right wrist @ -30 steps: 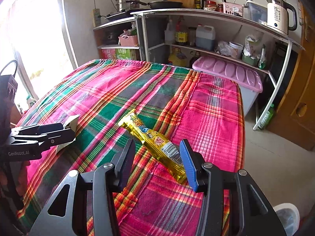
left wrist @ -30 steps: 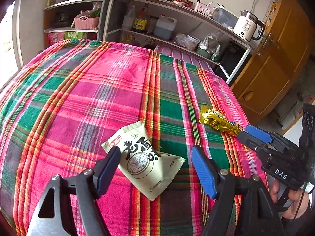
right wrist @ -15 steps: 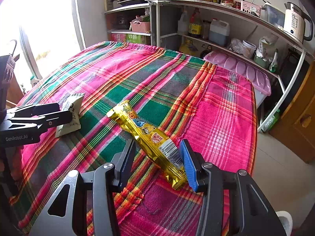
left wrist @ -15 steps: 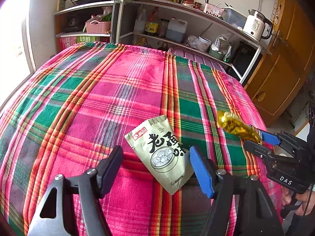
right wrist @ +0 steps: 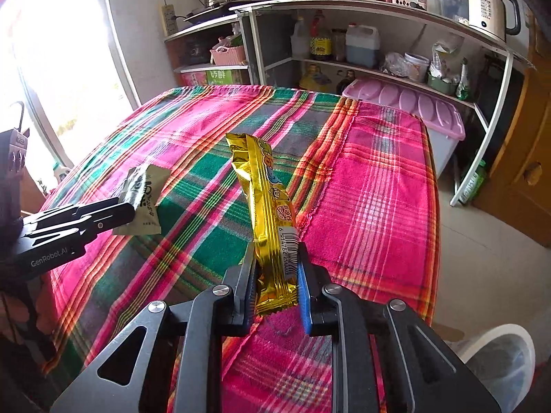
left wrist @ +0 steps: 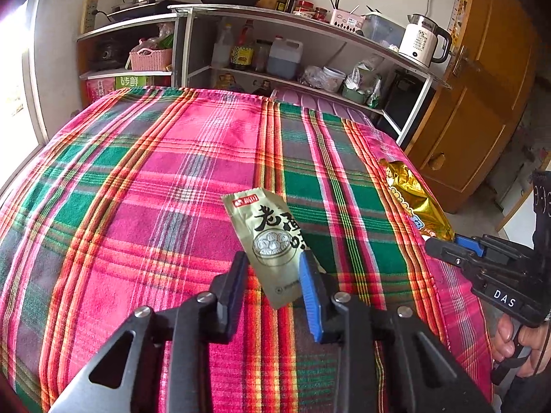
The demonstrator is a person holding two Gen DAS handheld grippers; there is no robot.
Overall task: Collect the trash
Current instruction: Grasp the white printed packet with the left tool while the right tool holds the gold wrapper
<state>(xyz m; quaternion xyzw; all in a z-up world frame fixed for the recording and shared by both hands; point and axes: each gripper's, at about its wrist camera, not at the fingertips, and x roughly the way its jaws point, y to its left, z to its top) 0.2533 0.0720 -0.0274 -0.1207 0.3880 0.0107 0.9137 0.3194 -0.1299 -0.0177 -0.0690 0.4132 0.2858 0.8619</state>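
Note:
My left gripper (left wrist: 273,275) is shut on a beige snack packet (left wrist: 272,241) with black characters and holds it above the plaid tablecloth (left wrist: 155,189). The packet also shows in the right wrist view (right wrist: 144,192), sticking out of the left gripper (right wrist: 125,208). My right gripper (right wrist: 275,275) is shut on a long gold wrapper (right wrist: 267,206) that stands up from its jaws, lifted off the cloth. In the left wrist view the gold wrapper (left wrist: 413,199) juts from the right gripper (left wrist: 444,246) at the table's right edge.
A metal shelf unit (right wrist: 378,34) with bottles, pans and a kettle (right wrist: 489,3) stands behind the table. A pink-lidded bin (right wrist: 413,106) sits under it. A white bin (right wrist: 499,361) with a liner stands on the floor at lower right. Wooden cabinets (left wrist: 482,103) are on the right.
Both grippers have closed on their wrappers and lifted them off the cloth. The beige packet and the gold wrapper now tilt up from the jaws.

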